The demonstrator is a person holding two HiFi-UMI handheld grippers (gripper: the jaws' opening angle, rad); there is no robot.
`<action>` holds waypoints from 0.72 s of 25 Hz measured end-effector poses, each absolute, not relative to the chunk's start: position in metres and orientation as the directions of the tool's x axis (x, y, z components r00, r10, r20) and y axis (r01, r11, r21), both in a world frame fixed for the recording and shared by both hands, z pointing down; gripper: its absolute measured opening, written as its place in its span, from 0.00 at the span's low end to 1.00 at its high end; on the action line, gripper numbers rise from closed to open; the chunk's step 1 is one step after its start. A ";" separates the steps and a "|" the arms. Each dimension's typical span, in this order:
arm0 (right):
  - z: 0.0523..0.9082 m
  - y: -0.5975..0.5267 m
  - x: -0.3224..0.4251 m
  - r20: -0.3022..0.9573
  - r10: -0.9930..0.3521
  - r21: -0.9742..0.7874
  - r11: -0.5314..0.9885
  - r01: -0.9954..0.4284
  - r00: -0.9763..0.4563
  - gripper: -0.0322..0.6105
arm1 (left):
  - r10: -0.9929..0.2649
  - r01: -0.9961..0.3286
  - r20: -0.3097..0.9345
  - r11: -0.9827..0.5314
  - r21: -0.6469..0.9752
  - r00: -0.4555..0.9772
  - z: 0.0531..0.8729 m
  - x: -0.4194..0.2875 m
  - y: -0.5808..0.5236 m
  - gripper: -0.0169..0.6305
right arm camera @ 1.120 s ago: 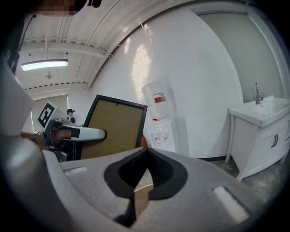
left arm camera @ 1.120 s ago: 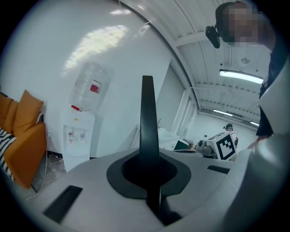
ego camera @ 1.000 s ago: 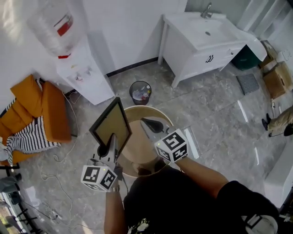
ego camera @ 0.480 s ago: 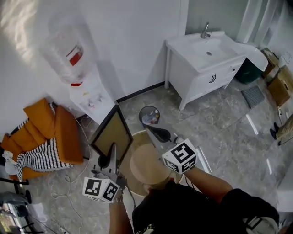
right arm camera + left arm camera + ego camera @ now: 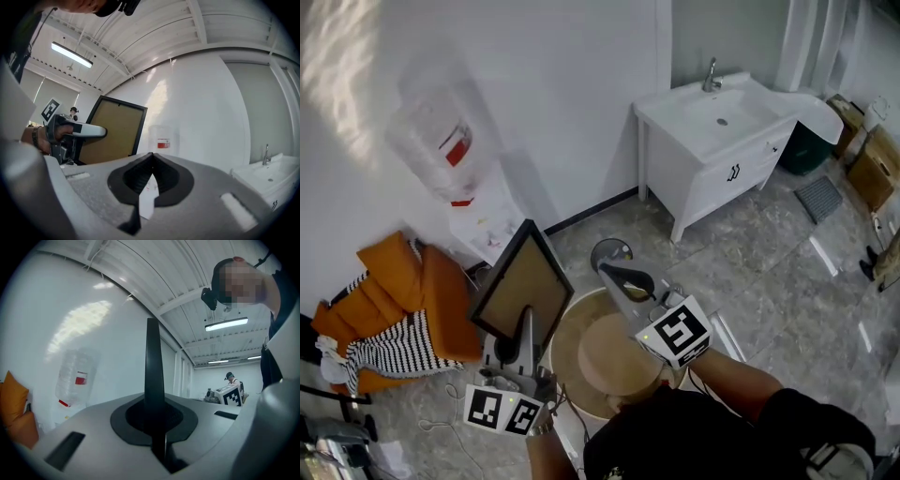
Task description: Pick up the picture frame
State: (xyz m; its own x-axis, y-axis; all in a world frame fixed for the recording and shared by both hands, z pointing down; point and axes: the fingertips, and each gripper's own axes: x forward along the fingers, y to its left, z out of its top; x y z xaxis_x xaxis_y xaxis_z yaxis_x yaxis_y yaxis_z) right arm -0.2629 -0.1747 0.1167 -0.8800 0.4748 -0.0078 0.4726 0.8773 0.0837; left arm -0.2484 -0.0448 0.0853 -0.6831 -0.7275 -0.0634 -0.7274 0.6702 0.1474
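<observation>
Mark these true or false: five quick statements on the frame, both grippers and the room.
1. The left gripper is shut on the frame. True.
2. The right gripper also grips the frame. False: its jaws are together on nothing.
3. The frame lies flat on the round table. False: it is held up off the table, standing on edge.
4. A water dispenser stands against the wall. True.
5. The sink is beside the orange cushion. False: it is across the room, at the head view's upper right.

Picture frame (image 5: 521, 281) now higher up
</observation>
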 end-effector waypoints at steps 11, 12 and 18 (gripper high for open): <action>0.074 -0.192 -0.254 -0.077 0.437 0.125 0.896 0.426 -0.896 0.04 | -0.724 -0.735 -0.132 0.670 0.103 -0.677 0.040 -0.242 -0.044 0.06; 0.073 -0.193 -0.253 -0.074 0.437 0.124 0.896 0.426 -0.897 0.04 | -0.723 -0.735 -0.132 0.671 0.099 -0.678 0.038 -0.242 -0.045 0.06; 0.059 -0.194 -0.248 -0.111 0.446 0.120 0.893 0.434 -0.888 0.04 | -0.721 -0.735 -0.147 0.670 0.102 -0.677 0.027 -0.240 -0.044 0.06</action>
State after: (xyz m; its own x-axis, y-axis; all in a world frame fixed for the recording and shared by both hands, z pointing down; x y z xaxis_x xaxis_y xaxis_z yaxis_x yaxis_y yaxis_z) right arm -0.2478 -0.1938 0.0594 -0.8881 0.4462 -0.1106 0.4337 0.8930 0.1202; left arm -0.2403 -0.0443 0.0275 -0.6772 -0.7210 -0.1469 -0.7353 0.6701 0.1015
